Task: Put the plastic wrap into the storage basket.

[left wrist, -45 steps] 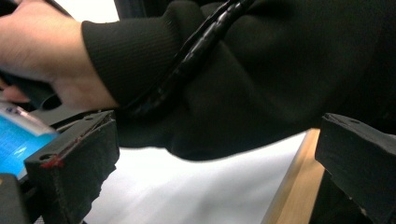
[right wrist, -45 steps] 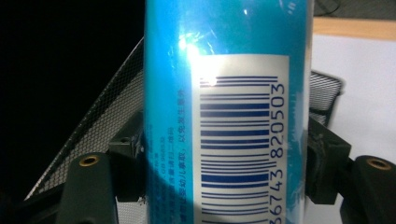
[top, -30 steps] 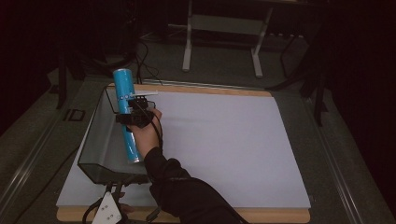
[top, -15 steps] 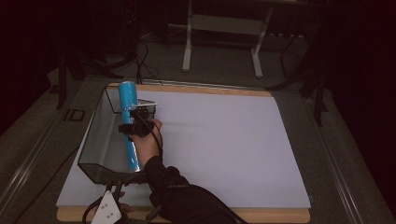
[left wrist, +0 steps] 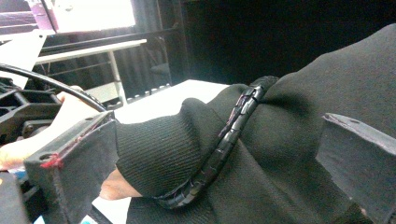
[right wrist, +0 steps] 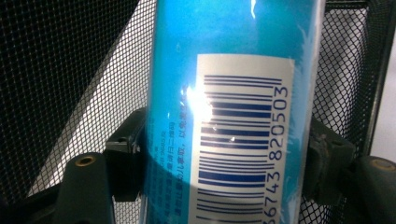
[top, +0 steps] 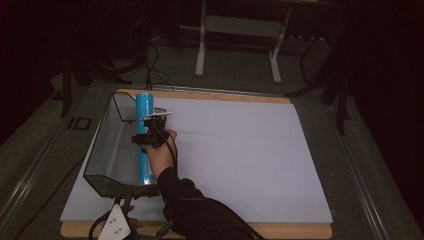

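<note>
Nearest the person, at the worktop's (top: 240, 150) front edge and just in front of the mesh basket (top: 107, 150), the left tongs (top: 116, 227) rest low. In the left gripper view their jaws stand spread with nothing between them, looking across the person's black sleeve (left wrist: 289, 154) and the ribbed cable (left wrist: 224, 140) lying over it.

Farther in, the right hand (top: 159, 152) reaches over the basket's right wall. The right tongs (top: 148, 137) pinch the blue can (top: 145, 140) across its middle; their jaws have just been easing apart, yet in the right gripper view both pads still sit against the can's (right wrist: 233, 107) sides, beside its barcode label (right wrist: 238, 140).

The can lies lengthwise within the basket along its right wall, tilted, the far end raised above the basket's far rim, the near end down towards its near corner. Basket mesh (right wrist: 60, 70) shows behind the can.
</note>
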Demonstrator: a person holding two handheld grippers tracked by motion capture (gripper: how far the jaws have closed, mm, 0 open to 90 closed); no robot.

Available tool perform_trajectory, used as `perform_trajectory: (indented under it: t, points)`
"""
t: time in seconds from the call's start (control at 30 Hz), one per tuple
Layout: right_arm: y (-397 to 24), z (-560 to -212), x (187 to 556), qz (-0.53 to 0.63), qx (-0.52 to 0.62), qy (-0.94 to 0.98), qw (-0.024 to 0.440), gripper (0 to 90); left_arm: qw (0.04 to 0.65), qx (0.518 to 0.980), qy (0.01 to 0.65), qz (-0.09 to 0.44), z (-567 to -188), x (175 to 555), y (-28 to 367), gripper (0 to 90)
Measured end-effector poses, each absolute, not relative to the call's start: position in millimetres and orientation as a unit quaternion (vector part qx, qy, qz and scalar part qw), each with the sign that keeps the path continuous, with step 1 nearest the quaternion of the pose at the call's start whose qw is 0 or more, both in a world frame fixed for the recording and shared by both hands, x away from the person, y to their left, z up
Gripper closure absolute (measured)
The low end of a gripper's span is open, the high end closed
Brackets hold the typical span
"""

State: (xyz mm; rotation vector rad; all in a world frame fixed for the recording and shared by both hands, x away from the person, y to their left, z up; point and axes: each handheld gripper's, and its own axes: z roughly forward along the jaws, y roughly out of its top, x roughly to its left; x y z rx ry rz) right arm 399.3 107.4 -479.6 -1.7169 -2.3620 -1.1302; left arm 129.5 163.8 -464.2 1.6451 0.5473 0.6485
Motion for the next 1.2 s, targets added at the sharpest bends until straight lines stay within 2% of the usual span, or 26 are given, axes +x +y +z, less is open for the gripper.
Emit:
perform_trajectory:
  t: [0.3,0.4,0.57,0.6,0.8,1.2]
  points:
    - [107.4,-477.3,404.0,-0.348,-0.527,-0.776,0.010,27.5,0.602,0.710,0.237,0.277,-464.5,130.3,163.7,0.6]
    - [104.1,-471.7,406.4,-0.358,-0.511,-0.781,0.015,21.4,0.600,0.712,0.237,0.277,-464.6,130.6,163.4,0.6]
    - [102.0,-466.1,407.8,-0.353,-0.492,-0.796,0.015,17.8,0.601,0.712,0.236,0.275,-464.6,130.6,163.2,0.6]
    - [97.7,-460.2,406.7,-0.354,-0.480,-0.803,0.001,17.7,0.601,0.712,0.236,0.275,-464.7,130.6,163.1,0.6]
    - [76.7,-436.3,400.5,-0.369,-0.451,-0.813,-0.012,17.7,0.599,0.713,0.237,0.275,-465.0,131.1,162.7,0.6]
    - [25.5,-422.4,390.3,-0.380,-0.422,-0.823,-0.021,15.9,0.595,0.718,0.238,0.274,-466.3,133.0,160.3,0.6]
